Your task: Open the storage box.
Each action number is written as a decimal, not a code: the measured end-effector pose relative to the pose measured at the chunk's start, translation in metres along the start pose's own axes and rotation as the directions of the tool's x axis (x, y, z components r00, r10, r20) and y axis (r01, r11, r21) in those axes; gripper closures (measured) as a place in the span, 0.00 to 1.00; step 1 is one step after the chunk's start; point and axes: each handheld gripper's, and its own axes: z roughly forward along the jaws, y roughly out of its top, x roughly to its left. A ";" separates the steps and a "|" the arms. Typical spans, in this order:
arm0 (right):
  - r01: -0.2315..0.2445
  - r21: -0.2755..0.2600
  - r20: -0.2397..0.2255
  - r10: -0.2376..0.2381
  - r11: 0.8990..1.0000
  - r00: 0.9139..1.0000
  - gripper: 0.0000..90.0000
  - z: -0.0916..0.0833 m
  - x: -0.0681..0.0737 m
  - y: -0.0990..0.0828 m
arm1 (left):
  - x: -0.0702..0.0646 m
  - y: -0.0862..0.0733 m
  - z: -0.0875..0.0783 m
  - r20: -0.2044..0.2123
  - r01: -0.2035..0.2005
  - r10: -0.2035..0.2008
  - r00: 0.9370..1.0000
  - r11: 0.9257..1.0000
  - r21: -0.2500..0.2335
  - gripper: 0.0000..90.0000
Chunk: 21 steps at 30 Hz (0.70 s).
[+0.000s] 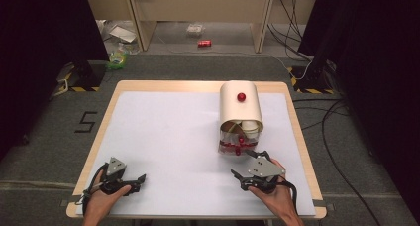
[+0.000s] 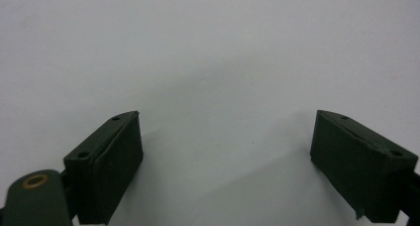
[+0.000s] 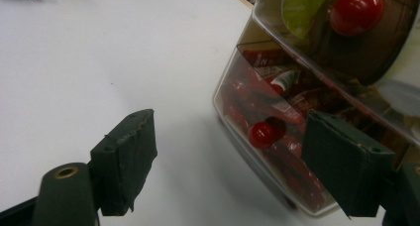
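A cream container (image 1: 239, 109) with a rounded lid and a red knob (image 1: 241, 96) stands on the white table (image 1: 163, 137), right of centre. Its clear lower drawer (image 1: 233, 145) holds red packets (image 3: 257, 99) and has a small red knob (image 3: 261, 134). My right gripper (image 1: 242, 162) is open just in front of the drawer, its jaws apart and touching nothing. In the right gripper view (image 3: 228, 154) the drawer knob lies just beyond the gap, closer to the right-hand jaw. My left gripper (image 1: 140, 182) is open near the table's front left; its own view (image 2: 225, 141) looks onto bare white table.
The table's wooden rim (image 1: 198, 85) borders the white sheet. On the floor beyond lie a red can (image 1: 204, 43), litter (image 1: 119, 55) and cables (image 1: 292, 23); black stands (image 1: 84, 72) flank the far corners. A "5" mark (image 1: 85, 122) sits left of the table.
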 end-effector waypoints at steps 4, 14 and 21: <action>0.048 0.007 0.020 -0.048 0.999 0.999 0.25 0.005 0.001 0.004 | 0.000 0.000 0.000 0.000 0.000 0.000 1.000 1.000 0.000 0.13; 0.130 0.019 0.049 -0.131 0.991 0.990 0.25 0.016 0.004 0.009 | 0.000 0.000 0.000 0.000 0.000 0.000 1.000 1.000 0.000 0.13; 0.199 0.055 0.075 -0.203 0.978 0.976 0.26 0.024 0.005 0.010 | 0.000 0.000 0.000 0.000 0.000 0.000 1.000 1.000 0.000 0.13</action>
